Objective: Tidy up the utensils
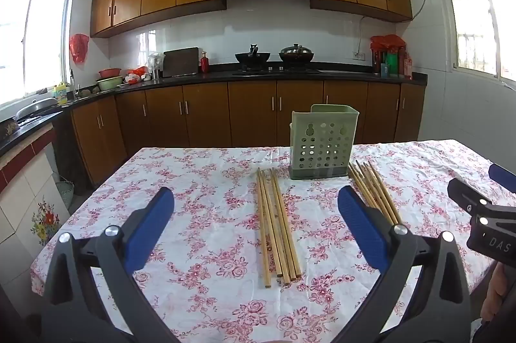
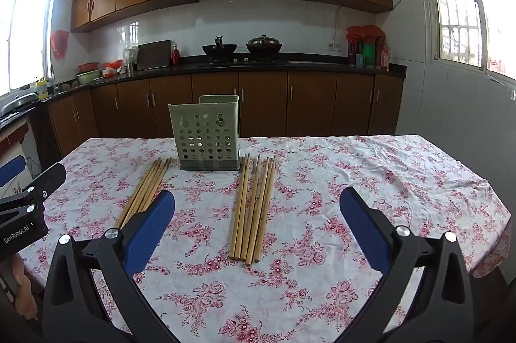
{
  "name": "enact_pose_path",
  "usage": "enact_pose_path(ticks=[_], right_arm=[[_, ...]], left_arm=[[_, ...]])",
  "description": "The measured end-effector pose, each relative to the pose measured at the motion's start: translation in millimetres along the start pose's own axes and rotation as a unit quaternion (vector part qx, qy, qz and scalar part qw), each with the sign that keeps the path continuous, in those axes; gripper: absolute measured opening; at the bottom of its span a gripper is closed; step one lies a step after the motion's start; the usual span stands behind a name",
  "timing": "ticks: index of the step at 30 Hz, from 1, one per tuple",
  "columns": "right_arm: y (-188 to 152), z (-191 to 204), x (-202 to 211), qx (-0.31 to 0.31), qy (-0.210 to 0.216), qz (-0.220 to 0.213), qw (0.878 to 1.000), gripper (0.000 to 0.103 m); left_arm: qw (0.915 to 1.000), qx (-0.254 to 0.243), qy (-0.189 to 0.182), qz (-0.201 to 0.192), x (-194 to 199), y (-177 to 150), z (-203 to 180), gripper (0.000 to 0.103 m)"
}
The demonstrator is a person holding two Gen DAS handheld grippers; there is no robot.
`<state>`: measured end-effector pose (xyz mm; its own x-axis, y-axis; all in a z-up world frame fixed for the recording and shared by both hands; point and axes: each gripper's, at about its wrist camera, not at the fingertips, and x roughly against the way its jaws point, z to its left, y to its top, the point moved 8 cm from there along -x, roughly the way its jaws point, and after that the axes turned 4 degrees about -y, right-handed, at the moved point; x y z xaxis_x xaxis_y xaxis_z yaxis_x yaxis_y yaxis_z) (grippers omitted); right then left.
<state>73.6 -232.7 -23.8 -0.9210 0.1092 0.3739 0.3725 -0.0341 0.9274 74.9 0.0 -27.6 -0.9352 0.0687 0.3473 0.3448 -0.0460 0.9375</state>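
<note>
A pale green perforated utensil holder (image 1: 324, 143) (image 2: 206, 135) stands upright on the floral tablecloth (image 1: 200, 181) (image 2: 354, 175). Two bundles of several wooden chopsticks lie flat in front of it. The left bundle (image 1: 277, 223) (image 2: 145, 191) lies straight ahead of my left gripper (image 1: 254, 207), which is open and empty above the table. The right bundle (image 1: 375, 191) (image 2: 254, 207) lies straight ahead of my right gripper (image 2: 258, 204), also open and empty. Each gripper shows at the edge of the other's view.
The table's near edge is below the grippers, its far edge just behind the holder. Beyond is a kitchen counter (image 1: 258, 73) with woks, bottles and bowls, wooden cabinets and windows on both sides.
</note>
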Motion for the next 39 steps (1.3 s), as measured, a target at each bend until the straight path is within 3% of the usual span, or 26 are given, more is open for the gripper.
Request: enact_pose_path(ticks=[39], right_arm=[[-0.5, -0.8, -0.4, -0.001, 0.000, 0.000, 1.000, 0.101]], left_arm=[[1.0000, 0.001, 0.000, 0.001, 0.0, -0.1, 0.4, 0.099]])
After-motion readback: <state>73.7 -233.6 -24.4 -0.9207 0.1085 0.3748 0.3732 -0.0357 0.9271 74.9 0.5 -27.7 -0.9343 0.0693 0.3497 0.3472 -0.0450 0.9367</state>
